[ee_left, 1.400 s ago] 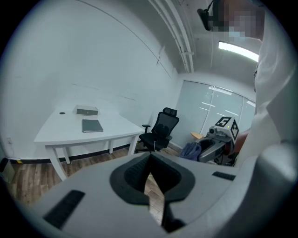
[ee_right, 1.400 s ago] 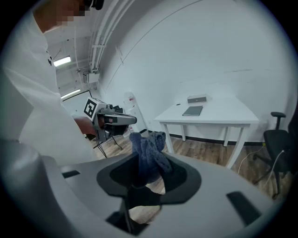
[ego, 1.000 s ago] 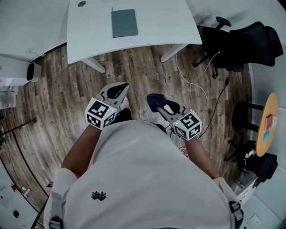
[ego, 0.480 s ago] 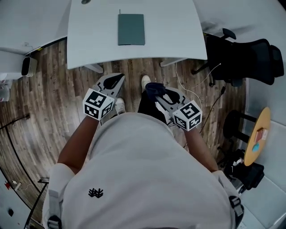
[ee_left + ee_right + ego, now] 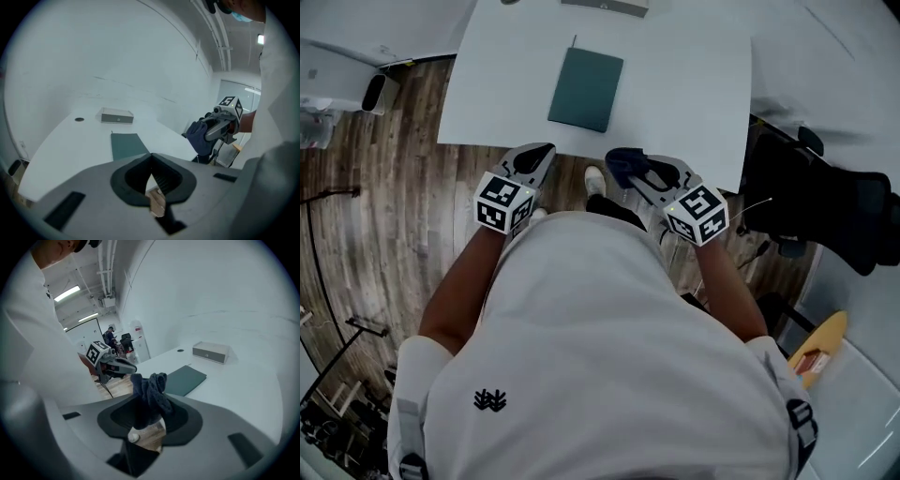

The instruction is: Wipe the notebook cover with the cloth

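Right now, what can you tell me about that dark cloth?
The cloth is dark blue and fuzzy-looking, bunched into a crumpled wad. The right gripper pinches it between its jaws, with folds sticking out past the tips. It hangs in the air near the white table's front edge, touching neither table nor green notebook.

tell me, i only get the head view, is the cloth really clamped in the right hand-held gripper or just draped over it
Observer: Clamped. The right gripper view shows the cloth pinched between the jaws of the right hand-held gripper, with its loose end bunched up above them.
Operator: and the left one, anything in it
Observer: Nothing. In the left gripper view the left hand-held gripper has its jaws together and empty.
Operator: what's that thing cut off at the top of my picture
Observer: A small grey box. It sits on the table beyond the notebook, apart from it.
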